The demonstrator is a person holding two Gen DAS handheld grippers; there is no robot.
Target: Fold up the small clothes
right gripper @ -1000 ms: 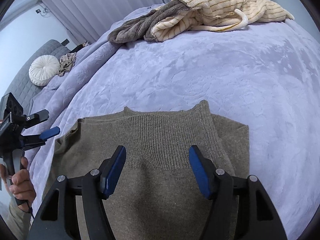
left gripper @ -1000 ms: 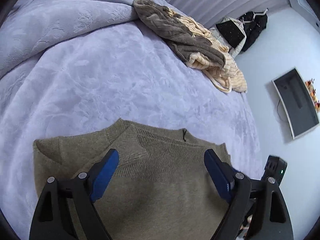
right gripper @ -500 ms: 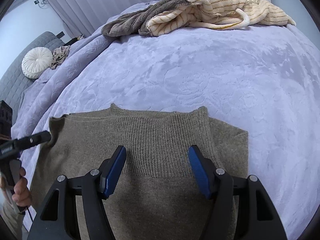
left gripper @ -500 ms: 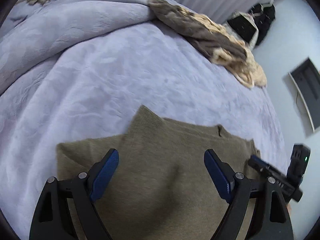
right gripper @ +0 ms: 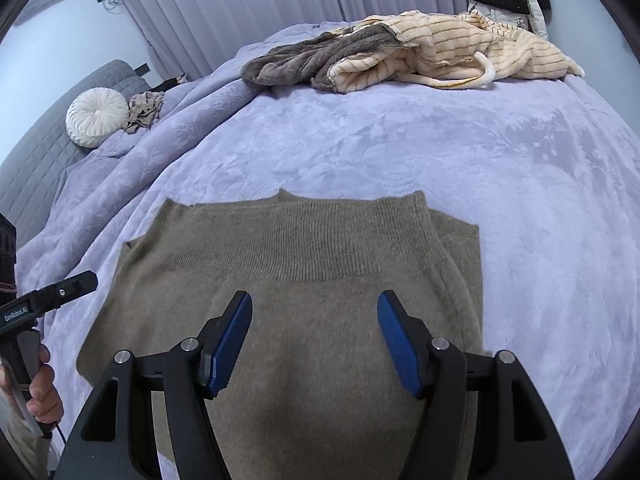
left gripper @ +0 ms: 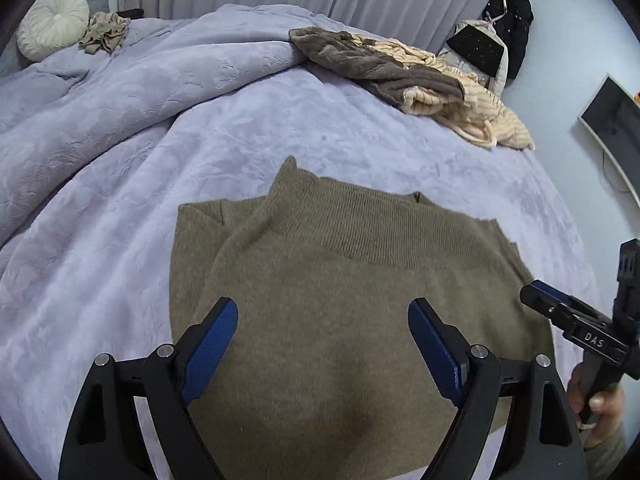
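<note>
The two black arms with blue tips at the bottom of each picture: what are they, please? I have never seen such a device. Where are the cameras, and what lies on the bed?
They are hand-held grippers, not a robot. A person holds one in each hand, and a wide-angle camera on each looks forward along its two fingers. One picture comes from the left gripper, the other from the right gripper. Each camera also catches the other tool at its edge, with the hand that holds it.

Both grippers are open and hold nothing. Below them an olive knitted sweater, partly folded, lies on a lilac bedspread. Farther back lies a heap of clothes: a grey-brown fleecy garment and a cream striped one. A round white cushion sits near the headboard.
</note>
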